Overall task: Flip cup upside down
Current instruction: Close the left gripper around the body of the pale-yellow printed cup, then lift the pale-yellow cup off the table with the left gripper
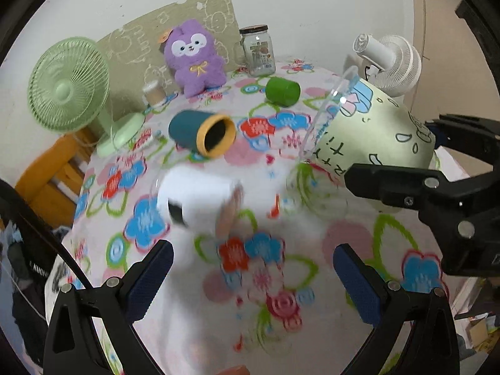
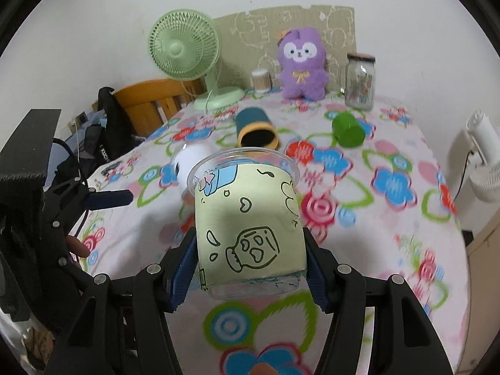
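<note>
A clear plastic cup with a pale green cartoon sleeve [image 2: 250, 225] is held in the air, lying on its side with its open rim pointing away from the camera. My right gripper [image 2: 250, 275] is shut on its base end. In the left wrist view the same cup [image 1: 375, 134] hangs at the right, clamped by the right gripper [image 1: 403, 168]. My left gripper [image 1: 253, 278] is open and empty above the floral tablecloth [image 1: 281, 268]. A blurred white cup [image 1: 193, 200] lies on its side just beyond its fingers; it also shows in the right wrist view [image 2: 190, 159].
A teal cup with a yellow rim [image 1: 203, 134] and a green cup [image 1: 282, 91] lie on their sides mid-table. At the back stand a green fan [image 1: 70, 87], a purple plush [image 1: 195, 59], a glass jar [image 1: 257, 51] and a small container [image 1: 153, 93]. A white fan [image 1: 390, 59] is off right.
</note>
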Demonstrator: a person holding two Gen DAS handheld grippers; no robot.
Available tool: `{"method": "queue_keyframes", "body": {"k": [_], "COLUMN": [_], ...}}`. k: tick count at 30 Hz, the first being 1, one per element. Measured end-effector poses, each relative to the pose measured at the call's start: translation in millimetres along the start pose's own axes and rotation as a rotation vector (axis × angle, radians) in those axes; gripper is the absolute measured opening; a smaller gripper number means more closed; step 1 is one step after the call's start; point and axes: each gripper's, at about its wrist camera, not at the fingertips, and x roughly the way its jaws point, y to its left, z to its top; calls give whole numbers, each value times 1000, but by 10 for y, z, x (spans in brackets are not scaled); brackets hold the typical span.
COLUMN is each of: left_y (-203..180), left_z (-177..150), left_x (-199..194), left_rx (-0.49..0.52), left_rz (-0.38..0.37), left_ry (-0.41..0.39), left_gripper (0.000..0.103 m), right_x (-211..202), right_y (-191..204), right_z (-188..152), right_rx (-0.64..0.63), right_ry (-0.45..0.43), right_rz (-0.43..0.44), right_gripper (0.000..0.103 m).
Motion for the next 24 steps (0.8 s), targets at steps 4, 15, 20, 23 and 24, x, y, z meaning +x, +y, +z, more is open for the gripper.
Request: {"method": "queue_keyframes", "body": {"k": [4,15,20,23,24], "left_y": [-35,-80,-133,-150,-150], "left_z": [-262,-647,-729,-762,-772], "left_x": [-36,-41,-12,7,11], "left_rx": [-18,-48,-53,-63,-68], "left_rz": [11,6,-4,-11,-13], "left_ry": [20,42,55,66,68], "left_gripper": [103,103,103,103,103], "right_x": [0,6,49,86,99], "right_y": [51,91,138,165,168], "right_z": [-195,-496,-593,-637,-649], "right_rx": [12,43,28,35,39], "right_ry": [19,46,50,57,63], "right_rz": [-13,-35,-52,-44,-44], "right_gripper": [65,65,65,65,65]}}
